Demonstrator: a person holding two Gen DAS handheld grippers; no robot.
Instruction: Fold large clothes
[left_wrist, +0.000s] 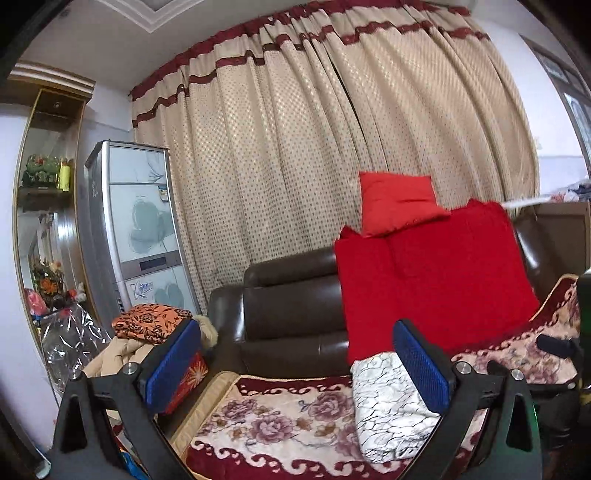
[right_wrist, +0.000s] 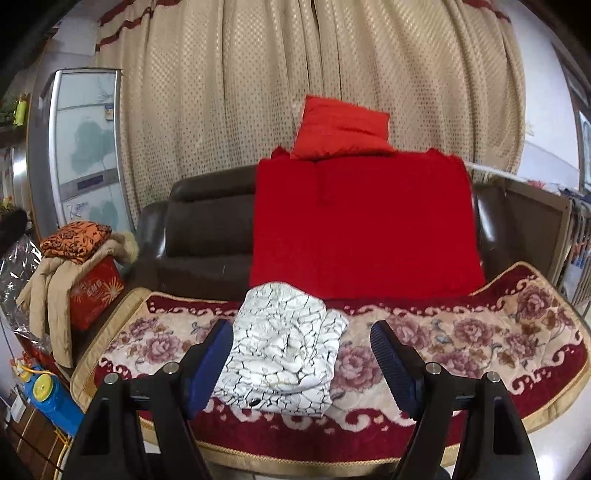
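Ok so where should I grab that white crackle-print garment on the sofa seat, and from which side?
Probably the near edge of the white crackle-print garment, from the front. It lies as a folded bundle on the floral seat cover, with its layered hem facing the open right gripper, whose fingers already straddle it. Pinch all layers together, or the fold may slip.

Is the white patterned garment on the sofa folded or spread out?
Folded. The white garment lies as a compact layered bundle on the floral sofa cover, edges stacked. Both grippers, left and right, are open, not touching it.
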